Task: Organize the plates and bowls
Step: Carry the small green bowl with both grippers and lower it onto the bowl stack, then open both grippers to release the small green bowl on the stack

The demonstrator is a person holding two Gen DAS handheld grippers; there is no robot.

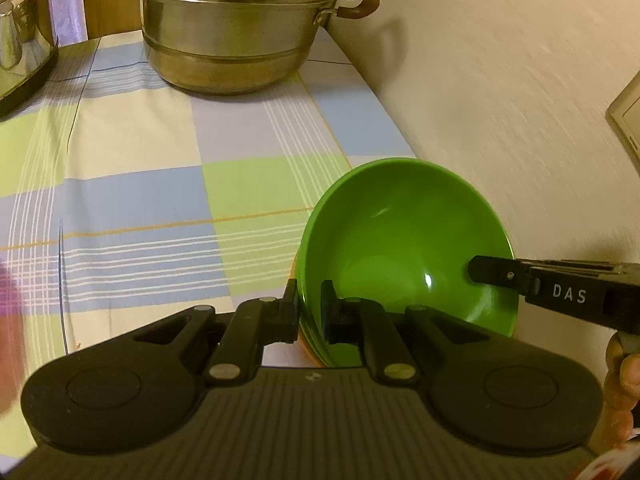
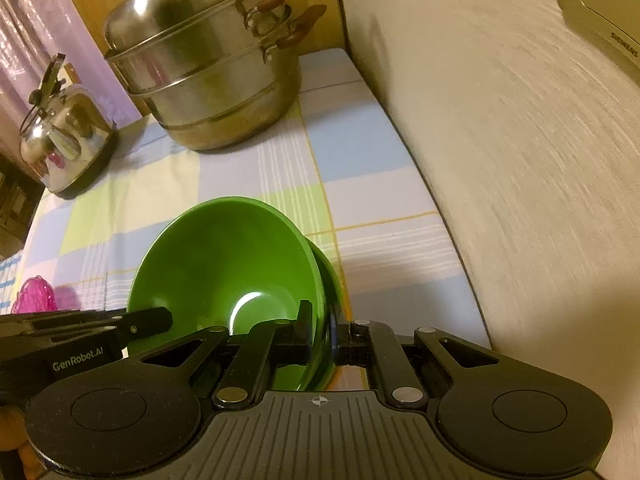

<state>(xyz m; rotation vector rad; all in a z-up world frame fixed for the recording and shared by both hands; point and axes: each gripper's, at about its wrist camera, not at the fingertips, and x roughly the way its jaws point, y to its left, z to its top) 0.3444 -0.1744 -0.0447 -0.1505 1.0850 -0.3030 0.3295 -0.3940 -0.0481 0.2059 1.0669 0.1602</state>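
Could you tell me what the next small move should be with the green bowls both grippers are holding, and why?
Probably ease the green bowl stack down onto the checked tablecloth. The left gripper and right gripper each clamp opposite rims, the stack looks tilted, and the cloth beside the steamer pot is bare.

Green bowl (image 1: 400, 232); tablecloth (image 1: 160, 168) checked (blue, lime, cream); steel pot (image 1: 236, 28).
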